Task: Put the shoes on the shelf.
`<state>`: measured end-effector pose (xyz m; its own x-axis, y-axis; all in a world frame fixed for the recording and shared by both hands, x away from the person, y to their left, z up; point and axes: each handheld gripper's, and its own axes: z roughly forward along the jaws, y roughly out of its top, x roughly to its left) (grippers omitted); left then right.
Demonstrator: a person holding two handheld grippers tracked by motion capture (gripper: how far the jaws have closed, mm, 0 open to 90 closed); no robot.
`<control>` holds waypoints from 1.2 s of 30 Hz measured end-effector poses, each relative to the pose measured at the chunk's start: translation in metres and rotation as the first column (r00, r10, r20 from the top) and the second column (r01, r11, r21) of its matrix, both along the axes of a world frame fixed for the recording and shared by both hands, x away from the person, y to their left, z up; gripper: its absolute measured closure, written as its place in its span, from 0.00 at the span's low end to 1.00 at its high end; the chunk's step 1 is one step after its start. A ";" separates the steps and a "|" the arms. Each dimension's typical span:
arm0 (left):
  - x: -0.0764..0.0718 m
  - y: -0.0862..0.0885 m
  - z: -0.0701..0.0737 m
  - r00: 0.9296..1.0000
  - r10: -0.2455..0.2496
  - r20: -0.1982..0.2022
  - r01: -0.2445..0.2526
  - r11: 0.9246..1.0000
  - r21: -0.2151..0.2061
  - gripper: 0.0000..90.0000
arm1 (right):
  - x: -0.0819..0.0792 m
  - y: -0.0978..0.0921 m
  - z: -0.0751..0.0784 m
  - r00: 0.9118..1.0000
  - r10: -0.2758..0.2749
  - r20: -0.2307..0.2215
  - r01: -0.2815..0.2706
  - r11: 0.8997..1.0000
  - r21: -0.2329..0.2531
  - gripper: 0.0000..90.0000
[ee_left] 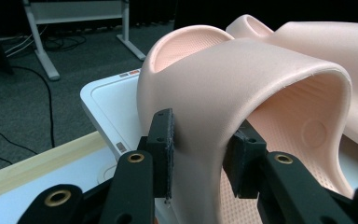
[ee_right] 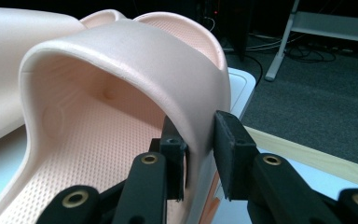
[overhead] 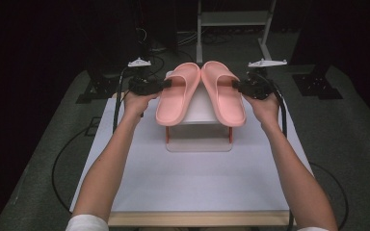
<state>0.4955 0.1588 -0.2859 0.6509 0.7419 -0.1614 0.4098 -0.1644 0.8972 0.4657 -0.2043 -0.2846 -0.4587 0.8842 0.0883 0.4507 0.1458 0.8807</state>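
Observation:
Two pink slide slippers lie on a small white rack [overhead: 200,126], toes touching at the far end and heels spread toward me. My left gripper [overhead: 167,83] is shut on the outer side of the left slipper [overhead: 177,94], its pads pinching the strap [ee_left: 242,93] from both sides. My right gripper [overhead: 234,85] is shut the same way on the outer strap edge [ee_right: 158,79] of the right slipper [overhead: 224,94]. In the right gripper view the textured footbed [ee_right: 93,149] shows under the arched strap.
The white rack with orange legs stands on a white table top [overhead: 197,178] with a wooden front edge. Dark floor with cables [overhead: 62,159] surrounds the table. A white metal frame [overhead: 233,21] stands behind it.

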 end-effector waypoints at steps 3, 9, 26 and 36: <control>0.001 -0.001 -0.001 1.000 0.002 -0.001 -0.002 1.000 0.001 0.73 | 0.001 0.001 -0.001 1.000 0.000 -0.002 0.000 1.000 -0.001 0.81; 0.001 -0.002 -0.002 1.000 0.007 -0.005 -0.007 1.000 -0.001 0.72 | 0.002 0.003 -0.002 1.000 -0.004 -0.005 0.004 1.000 0.006 0.80; 0.005 -0.006 -0.007 1.000 0.019 -0.021 -0.019 1.000 -0.005 0.70 | 0.007 0.011 -0.003 1.000 -0.005 -0.017 0.006 1.000 0.002 0.77; 0.006 -0.010 -0.009 0.999 0.018 -0.027 -0.018 1.000 -0.020 0.68 | 0.010 0.015 -0.005 1.000 -0.010 -0.025 0.010 1.000 0.001 0.75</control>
